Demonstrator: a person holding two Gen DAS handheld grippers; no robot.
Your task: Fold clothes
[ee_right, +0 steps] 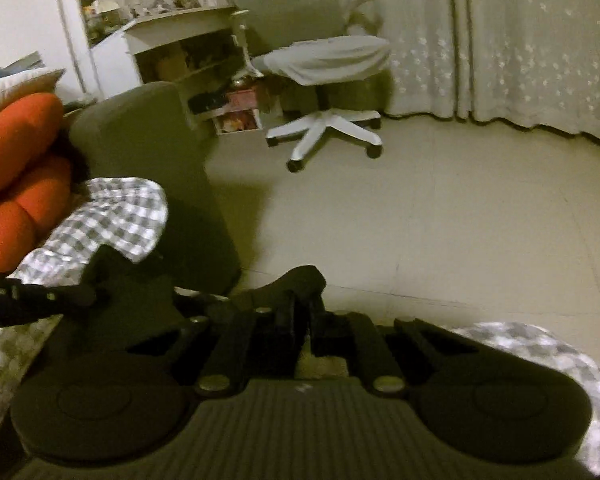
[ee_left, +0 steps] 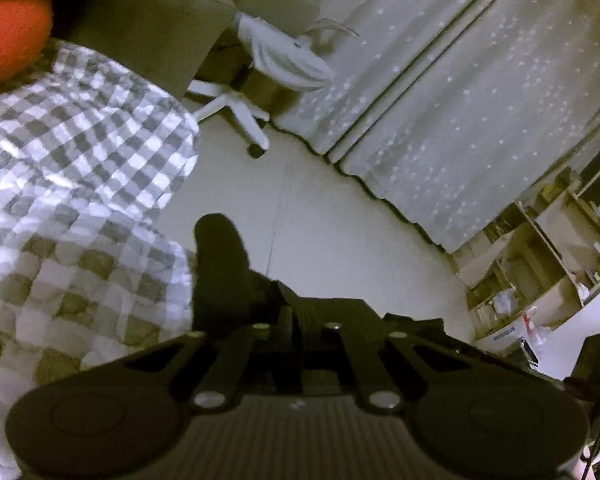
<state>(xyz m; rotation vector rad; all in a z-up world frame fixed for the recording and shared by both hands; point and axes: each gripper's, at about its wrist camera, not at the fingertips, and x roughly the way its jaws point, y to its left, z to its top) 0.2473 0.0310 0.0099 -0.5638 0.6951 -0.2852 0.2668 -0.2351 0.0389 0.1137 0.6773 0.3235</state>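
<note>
A grey-and-white checked cloth [ee_left: 80,160] lies spread over the sofa seat on the left of the left wrist view. My left gripper [ee_left: 220,236] is shut, its dark fingers touching the cloth's right edge. I cannot tell whether the edge is pinched. In the right wrist view the same cloth [ee_right: 128,212] lies under the left gripper [ee_right: 100,280], and another blurred part of it [ee_right: 540,352] shows at the lower right. My right gripper [ee_right: 314,278] points over the floor with its fingers together and no cloth visible between them.
A grey sofa arm [ee_right: 148,152] and orange cushions [ee_right: 20,152] border the cloth. A white swivel chair [ee_right: 328,60] stands on the pale tiled floor [ee_right: 460,220] before dotted curtains [ee_right: 500,40]. A cluttered white shelf [ee_right: 188,48] stands at the back left.
</note>
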